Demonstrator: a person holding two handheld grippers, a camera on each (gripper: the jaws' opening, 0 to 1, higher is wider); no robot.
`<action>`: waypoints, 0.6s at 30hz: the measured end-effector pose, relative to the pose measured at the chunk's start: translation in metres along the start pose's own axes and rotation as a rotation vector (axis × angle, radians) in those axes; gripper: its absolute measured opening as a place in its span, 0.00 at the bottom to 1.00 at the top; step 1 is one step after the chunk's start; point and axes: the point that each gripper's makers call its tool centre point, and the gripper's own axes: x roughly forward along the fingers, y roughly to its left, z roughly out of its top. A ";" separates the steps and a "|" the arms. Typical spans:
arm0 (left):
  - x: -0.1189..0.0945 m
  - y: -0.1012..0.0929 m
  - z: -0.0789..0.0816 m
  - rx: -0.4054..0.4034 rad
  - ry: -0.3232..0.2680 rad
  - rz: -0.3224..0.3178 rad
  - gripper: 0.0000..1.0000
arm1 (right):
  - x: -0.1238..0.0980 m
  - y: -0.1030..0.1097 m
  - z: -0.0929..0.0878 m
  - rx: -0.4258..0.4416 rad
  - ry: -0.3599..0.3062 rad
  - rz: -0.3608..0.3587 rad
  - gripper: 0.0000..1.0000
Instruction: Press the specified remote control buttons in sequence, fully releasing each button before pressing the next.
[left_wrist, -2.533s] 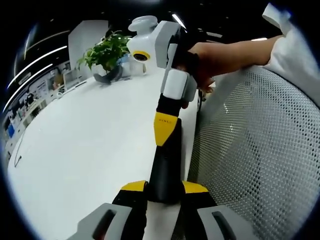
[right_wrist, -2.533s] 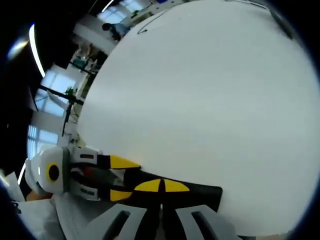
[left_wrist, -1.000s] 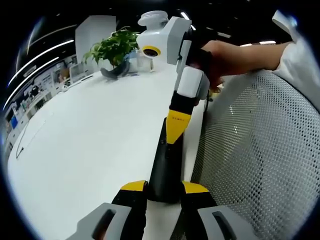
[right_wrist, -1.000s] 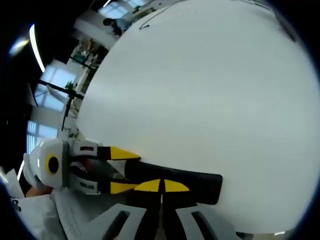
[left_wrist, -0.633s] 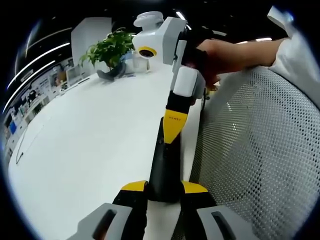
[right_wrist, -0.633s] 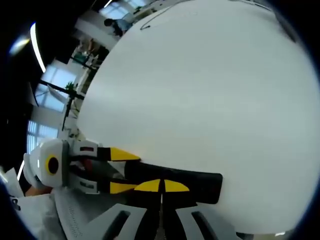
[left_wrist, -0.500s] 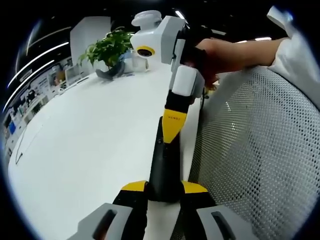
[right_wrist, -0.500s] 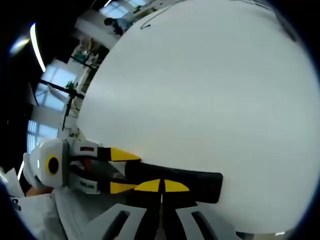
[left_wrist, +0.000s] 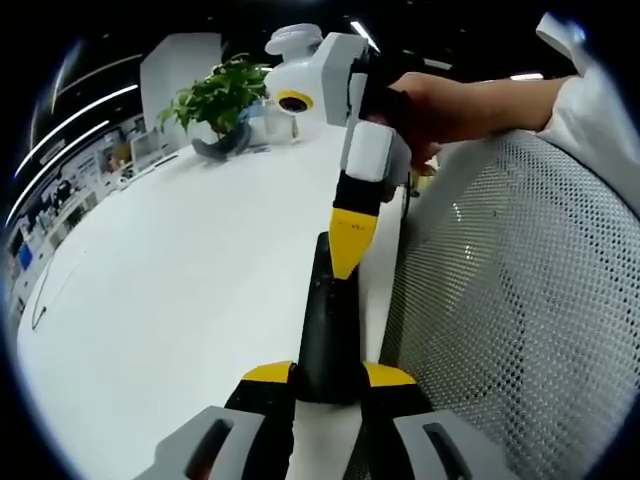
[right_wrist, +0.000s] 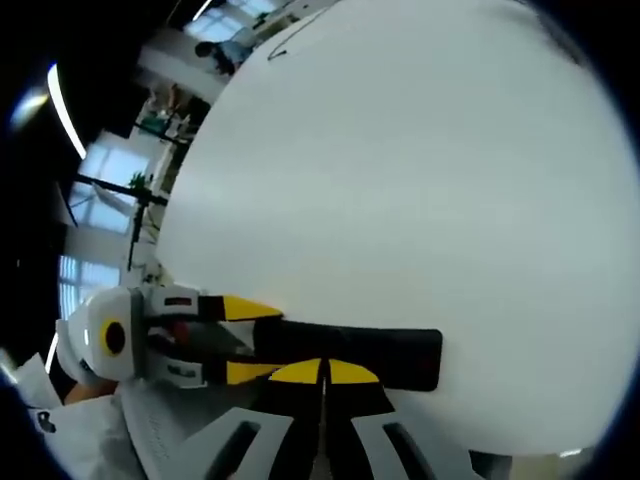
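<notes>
Slim black remote (left_wrist: 328, 325) clamped in left gripper (left_wrist: 328, 378), matte white table (left_wrist: 180, 280)

Left gripper (left_wrist: 330, 378): jaws at 6 o'clock of the left gripper view, closed against the near end of the remote (left_wrist: 330, 320); also seen at 8 o'clock of the right gripper view, lying sideways.
Right gripper (right_wrist: 322, 372): jaws at 6 o'clock of the right gripper view, tips together, pressing down on the remote; in the left gripper view it reaches in from 12 o'clock.
Hand (left_wrist: 440, 105): wraps the right gripper's handle at 1 o'clock of the left gripper view.
Sleeve (left_wrist: 590, 90): white, at 2 o'clock.
</notes>
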 end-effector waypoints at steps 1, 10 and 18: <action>0.000 0.000 0.000 0.000 0.000 0.000 0.24 | 0.000 0.000 -0.001 -0.007 0.006 -0.007 0.00; -0.001 0.000 0.000 -0.004 -0.011 0.003 0.25 | 0.002 -0.003 -0.006 -0.017 0.035 -0.021 0.00; 0.000 0.000 -0.001 0.000 -0.018 0.004 0.25 | 0.002 -0.002 -0.006 -0.025 0.035 -0.019 0.00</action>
